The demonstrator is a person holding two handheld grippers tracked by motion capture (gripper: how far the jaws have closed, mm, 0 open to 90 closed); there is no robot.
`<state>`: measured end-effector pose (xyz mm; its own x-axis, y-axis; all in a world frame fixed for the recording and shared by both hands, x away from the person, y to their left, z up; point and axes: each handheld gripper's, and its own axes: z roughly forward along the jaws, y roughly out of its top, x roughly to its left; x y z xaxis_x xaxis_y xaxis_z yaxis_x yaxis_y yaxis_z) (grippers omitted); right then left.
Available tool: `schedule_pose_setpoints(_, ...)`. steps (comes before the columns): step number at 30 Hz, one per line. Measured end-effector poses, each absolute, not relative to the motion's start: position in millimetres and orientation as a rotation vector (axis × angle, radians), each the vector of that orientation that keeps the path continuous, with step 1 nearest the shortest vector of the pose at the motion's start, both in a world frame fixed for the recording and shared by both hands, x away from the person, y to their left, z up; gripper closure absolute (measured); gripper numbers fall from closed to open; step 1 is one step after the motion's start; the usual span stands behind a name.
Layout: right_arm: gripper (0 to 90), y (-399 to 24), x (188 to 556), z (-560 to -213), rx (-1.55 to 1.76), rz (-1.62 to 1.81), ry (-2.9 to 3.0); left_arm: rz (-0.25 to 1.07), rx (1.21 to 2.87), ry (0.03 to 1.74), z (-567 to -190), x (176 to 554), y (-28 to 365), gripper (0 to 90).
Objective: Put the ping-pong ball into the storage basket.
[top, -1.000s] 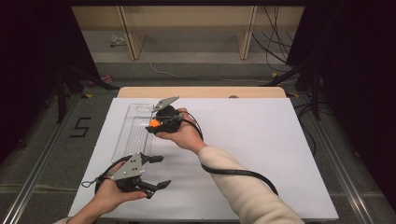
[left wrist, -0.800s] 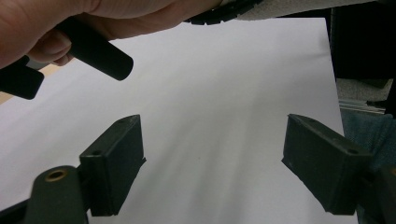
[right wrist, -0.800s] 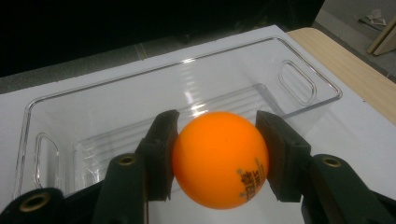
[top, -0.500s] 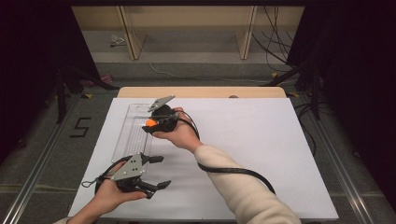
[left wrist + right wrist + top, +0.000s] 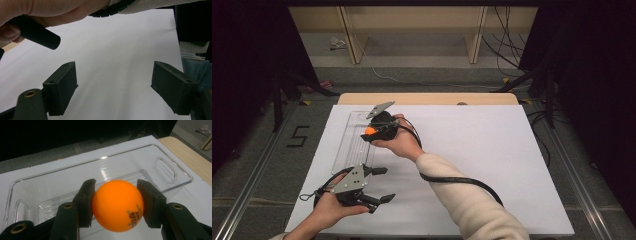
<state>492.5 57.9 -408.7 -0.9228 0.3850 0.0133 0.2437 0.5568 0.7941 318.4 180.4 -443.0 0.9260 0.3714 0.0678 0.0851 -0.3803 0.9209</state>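
Small orange table-tennis ball (image 5: pixel 117 205) clamped in the right gripper (image 5: pixel 374 131) above the clear plastic tray (image 5: pixel 172 171), near the white tabletop's (image 5: pixel 492 150) far-left corner.

Both black pads (image 5: pixel 86 203) press the ball's widest part, a sound hold for a light, smooth, thin-shelled sphere that probably slips or dents under hard squeezing. The left gripper (image 5: pixel 377 185) hovers near the tabletop's near-left corner, jaws spread wide and empty.
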Motion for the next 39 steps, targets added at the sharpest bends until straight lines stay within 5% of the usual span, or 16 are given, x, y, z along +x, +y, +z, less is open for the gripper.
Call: schedule_pose_setpoints(39, 51.2, 85.4, 506.3, -414.9, 0.52, 1.25, 2.675, 0.318, 1.966, 0.311, -443.6, 317.9, 179.6, 19.8)
